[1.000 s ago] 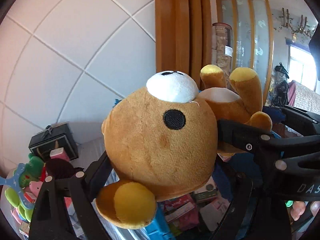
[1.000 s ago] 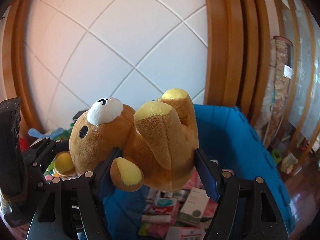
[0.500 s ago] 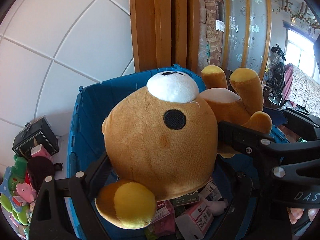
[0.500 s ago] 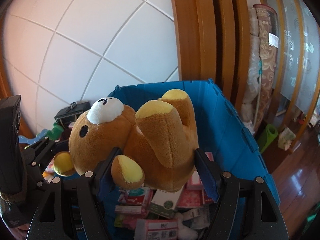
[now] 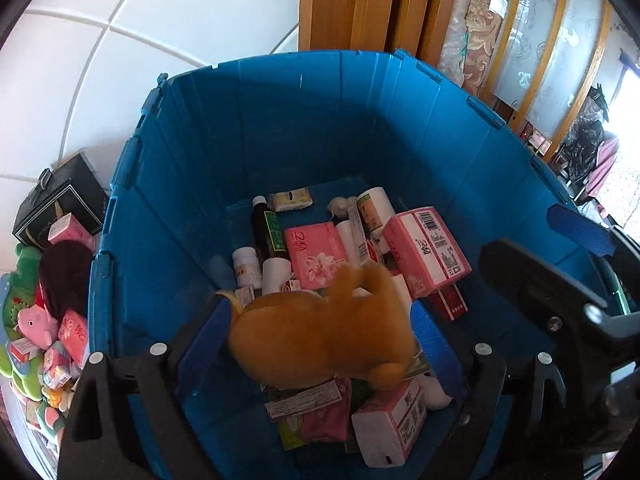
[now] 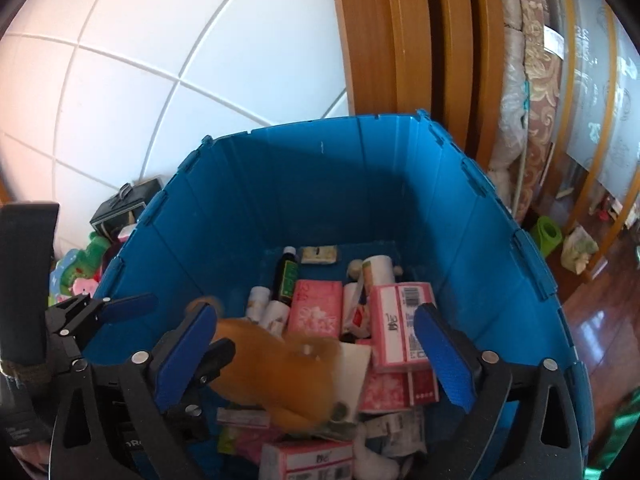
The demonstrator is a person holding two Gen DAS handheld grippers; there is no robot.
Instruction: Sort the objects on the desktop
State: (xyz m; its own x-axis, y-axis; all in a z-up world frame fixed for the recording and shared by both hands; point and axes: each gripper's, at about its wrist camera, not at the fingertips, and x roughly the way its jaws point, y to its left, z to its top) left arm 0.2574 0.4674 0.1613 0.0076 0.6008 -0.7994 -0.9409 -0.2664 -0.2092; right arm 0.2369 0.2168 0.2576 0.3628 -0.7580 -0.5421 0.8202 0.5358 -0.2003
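White tiled wall (image 6: 168,60) backs blue bin (image 5: 280,128) beside wooden frame (image 6: 400,48).

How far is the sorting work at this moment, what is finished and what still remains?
Done: boxes and bottles lie in the blue bin. In hand: nothing is gripped; the plush bear drops, blurred, into the bin, free of the left gripper and the opening right gripper. Left: toys and small pink boxes beside the bin.

Both tools (image 5: 320,344) (image 6: 312,356) opened; bear (image 5: 320,336) dropped into bin (image 5: 300,120)
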